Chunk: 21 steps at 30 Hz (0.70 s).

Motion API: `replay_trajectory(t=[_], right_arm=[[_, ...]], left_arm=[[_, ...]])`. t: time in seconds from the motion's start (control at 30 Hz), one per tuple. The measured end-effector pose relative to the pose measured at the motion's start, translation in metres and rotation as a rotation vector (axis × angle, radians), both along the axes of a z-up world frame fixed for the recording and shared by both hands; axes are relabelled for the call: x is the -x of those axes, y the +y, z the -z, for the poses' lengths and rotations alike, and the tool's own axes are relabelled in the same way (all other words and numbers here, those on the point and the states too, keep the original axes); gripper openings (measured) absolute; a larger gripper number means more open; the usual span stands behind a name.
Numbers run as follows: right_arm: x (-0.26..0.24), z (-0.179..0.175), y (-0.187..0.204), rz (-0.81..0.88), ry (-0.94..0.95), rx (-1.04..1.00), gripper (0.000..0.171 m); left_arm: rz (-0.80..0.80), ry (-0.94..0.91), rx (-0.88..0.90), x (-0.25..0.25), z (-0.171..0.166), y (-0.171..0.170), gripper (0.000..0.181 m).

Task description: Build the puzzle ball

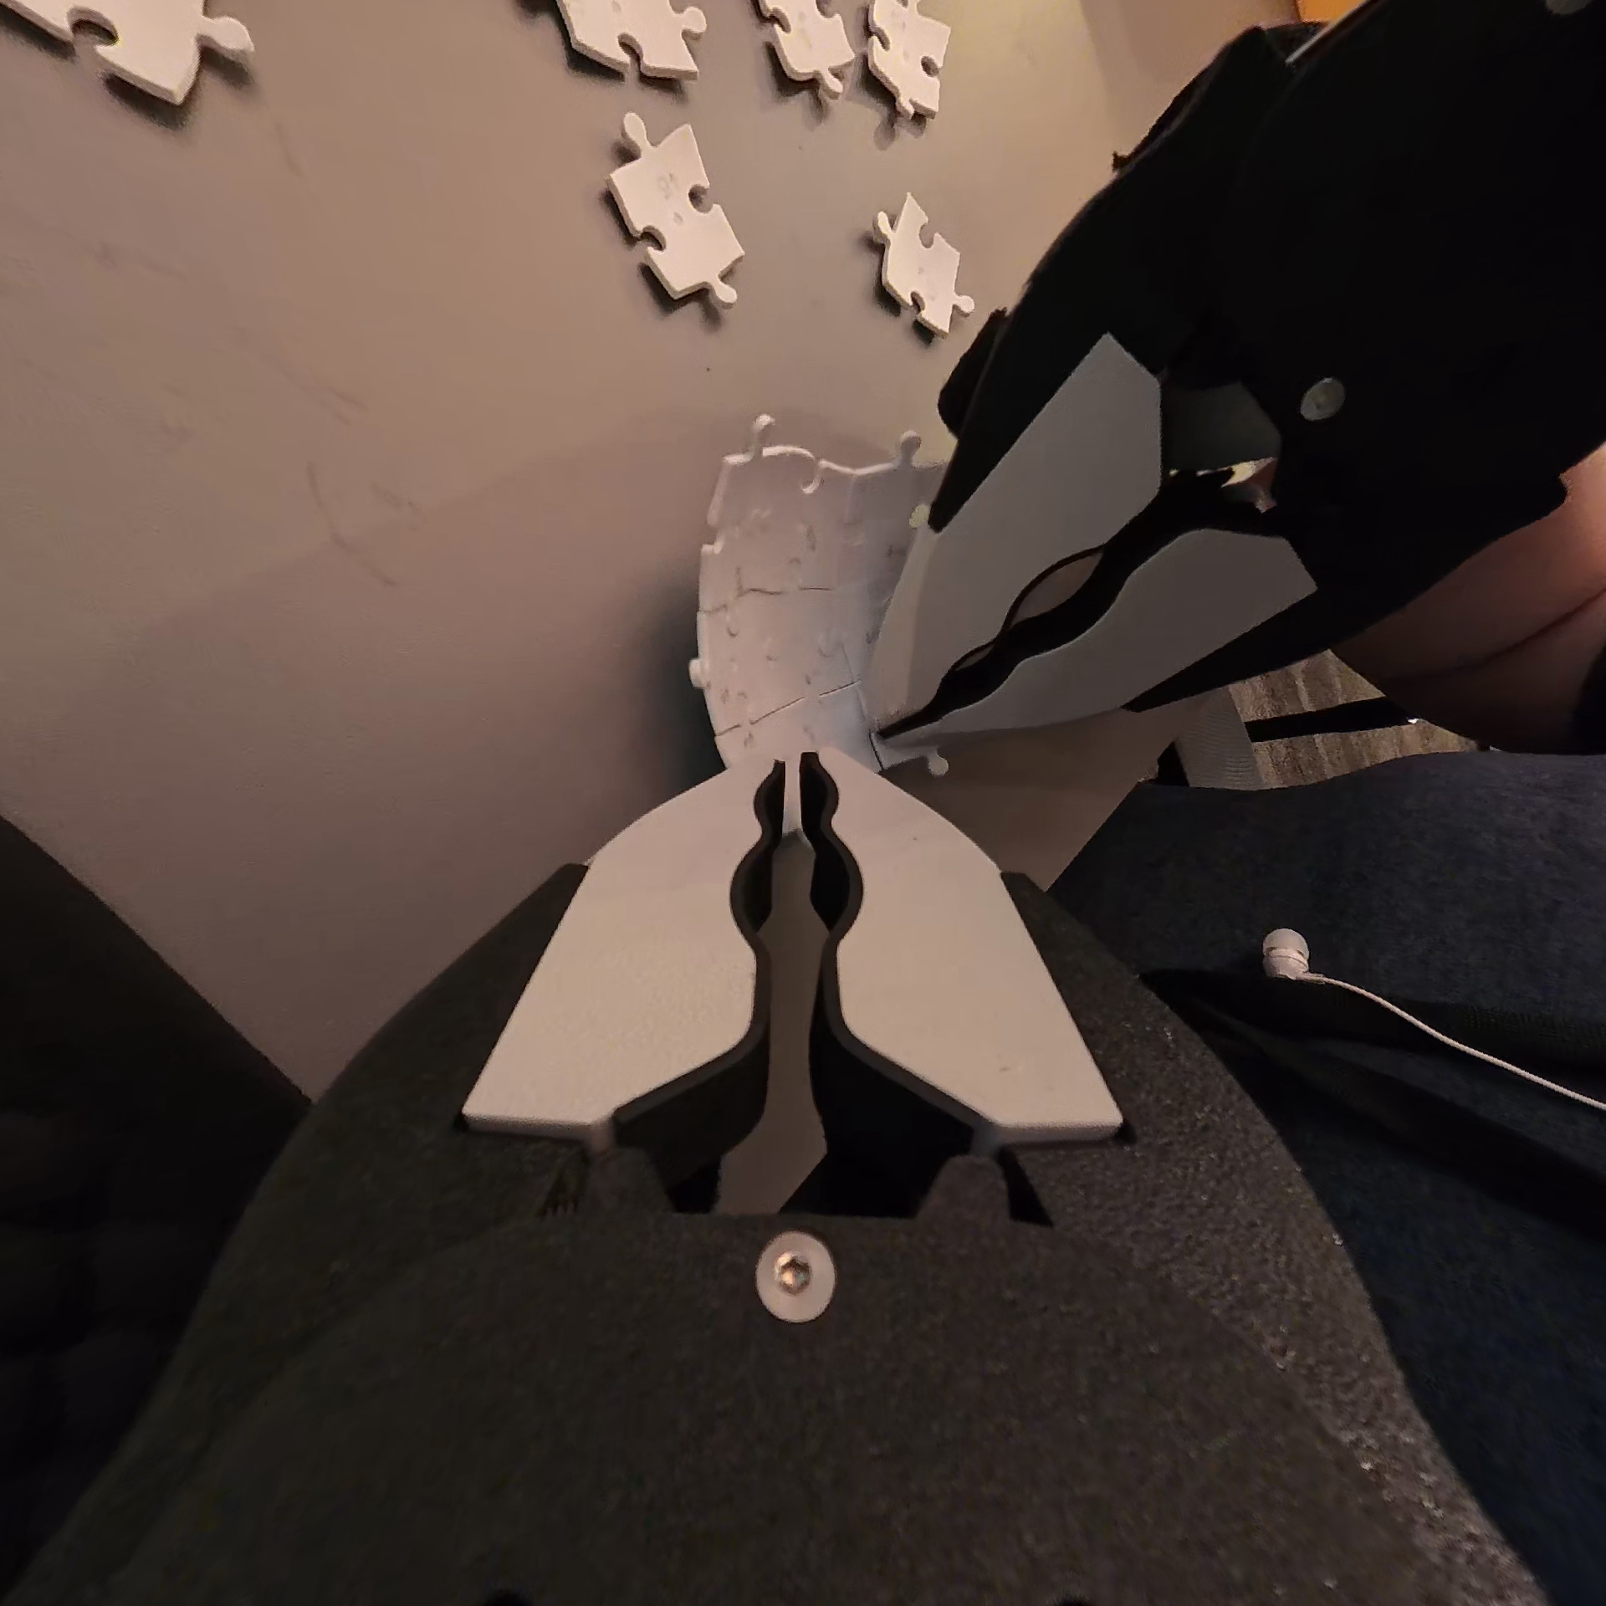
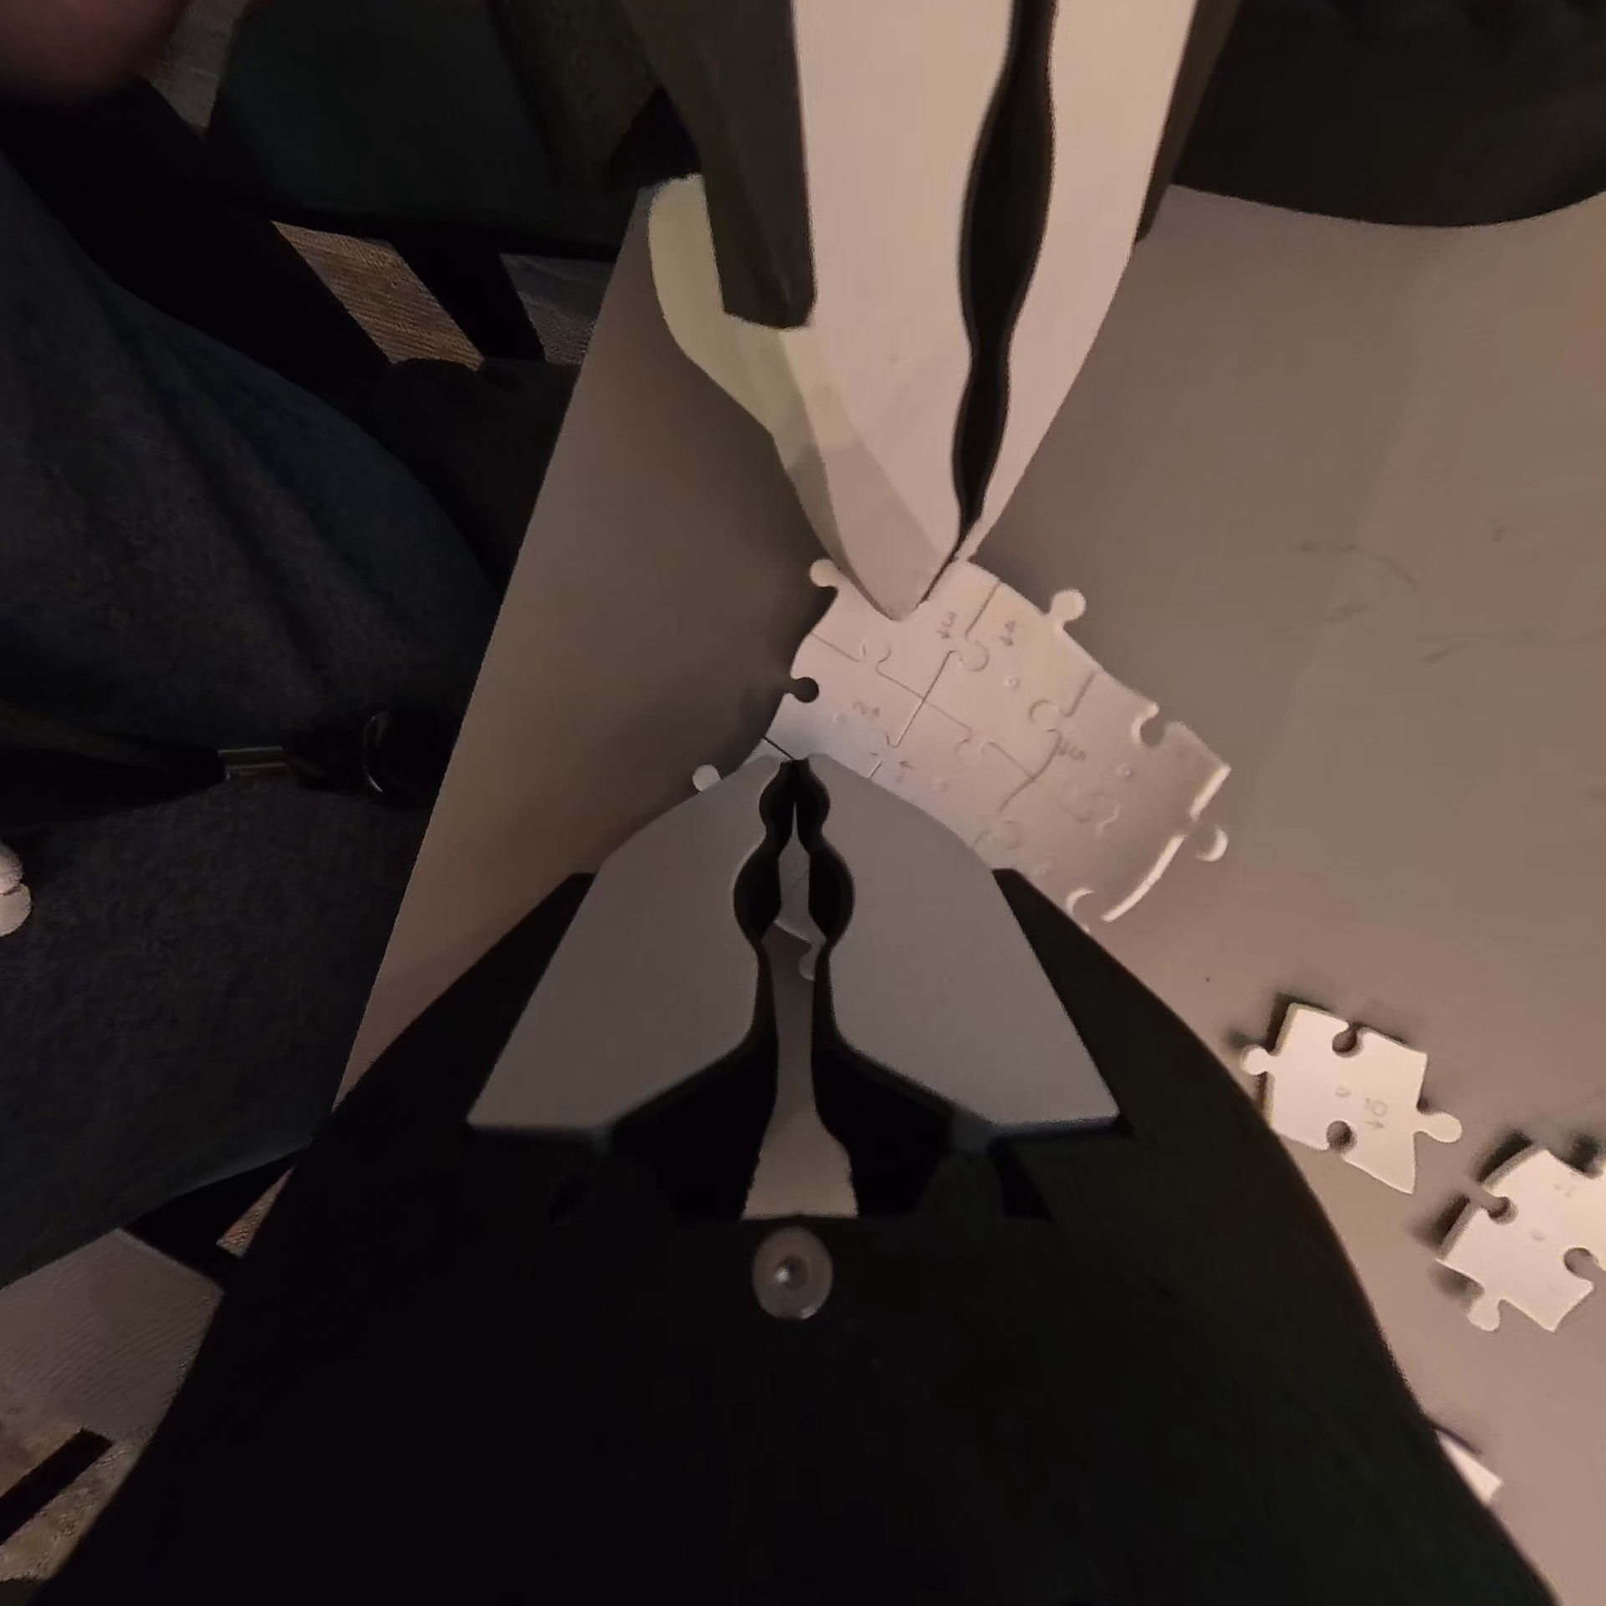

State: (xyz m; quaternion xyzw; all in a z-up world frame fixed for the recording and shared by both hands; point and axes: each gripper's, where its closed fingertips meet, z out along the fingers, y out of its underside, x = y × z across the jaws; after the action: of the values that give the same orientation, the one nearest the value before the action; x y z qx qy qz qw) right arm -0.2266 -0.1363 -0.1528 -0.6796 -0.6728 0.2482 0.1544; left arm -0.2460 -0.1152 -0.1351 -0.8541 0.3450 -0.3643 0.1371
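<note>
The table (image 1: 261, 434) is grey; near its front edge the curved panel (image 1: 782, 591) of joined pieces is held up off it. It looks light, thin, and likely to pop apart if flexed, so edge grips suit. Left gripper (image 1: 800, 765) and right gripper (image 2: 793, 769) each pinch its rim. Loose pieces (image 1: 673, 213) lie farther in.

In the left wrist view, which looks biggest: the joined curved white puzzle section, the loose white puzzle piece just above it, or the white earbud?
1. Joined curved white puzzle section
2. Loose white puzzle piece, though it lies farther off
3. White earbud, though it lies nearer
</note>
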Motion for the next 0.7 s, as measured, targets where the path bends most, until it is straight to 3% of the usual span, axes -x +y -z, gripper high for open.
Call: replay_trajectory(t=[0.7], right_arm=[[0.007, -0.015, -0.002, -0.041, 0.070, -0.008, 0.001]], left_arm=[[0.008, -0.005, -0.008, -0.002, -0.003, -0.001, 0.003]])
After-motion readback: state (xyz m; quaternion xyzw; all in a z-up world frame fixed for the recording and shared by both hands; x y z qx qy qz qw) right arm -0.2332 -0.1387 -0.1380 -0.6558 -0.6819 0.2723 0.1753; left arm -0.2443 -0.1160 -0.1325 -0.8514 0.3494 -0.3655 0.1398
